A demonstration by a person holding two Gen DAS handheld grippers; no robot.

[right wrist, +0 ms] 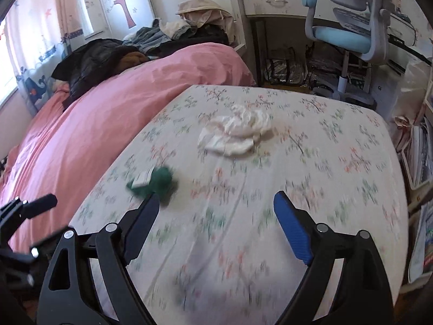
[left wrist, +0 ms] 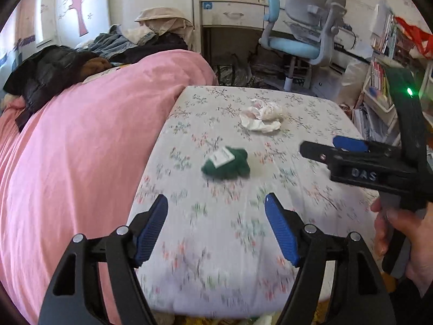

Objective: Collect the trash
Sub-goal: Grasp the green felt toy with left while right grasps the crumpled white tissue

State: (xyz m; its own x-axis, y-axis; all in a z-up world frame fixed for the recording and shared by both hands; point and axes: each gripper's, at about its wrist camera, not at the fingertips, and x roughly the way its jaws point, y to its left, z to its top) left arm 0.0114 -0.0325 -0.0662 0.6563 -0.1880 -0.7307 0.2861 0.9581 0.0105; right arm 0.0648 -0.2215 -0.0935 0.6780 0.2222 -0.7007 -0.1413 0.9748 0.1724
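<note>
Both grippers were tilted downward over a floral bedsheet (left wrist: 216,284) spread across the bed. The left gripper (left wrist: 216,203) had its blue pads spread wide with only sheet showing between them, nothing grasped. The right gripper (right wrist: 216,203) likewise stood released, jaws wide and empty above the sheet.

The task's things lay on the sheet ahead of the tools. A crumpled white tissue (left wrist: 261,117) sat toward the far end of the bed, and a green bundle (left wrist: 226,163) bearing a white label lay nearer, apart from the tissue. In the left wrist view the green bundle was ahead of the left gripper's jaws, clear of both pads. In the right wrist view it sat just beyond the tip of that gripper's left-hand finger, and the tissue lay further ahead, roughly in line with the jaws.

Only the left wrist view showed the right gripper from outside, at the right edge, with a hand (left wrist: 400,233) wrapped around its handle and a green light glowing on its frame. Only the right wrist view showed part of the left tool's black body at its lower left corner. A pink duvet (left wrist: 81,149) covered the bed's left side, with a blue desk chair (left wrist: 297,40) beyond
</note>
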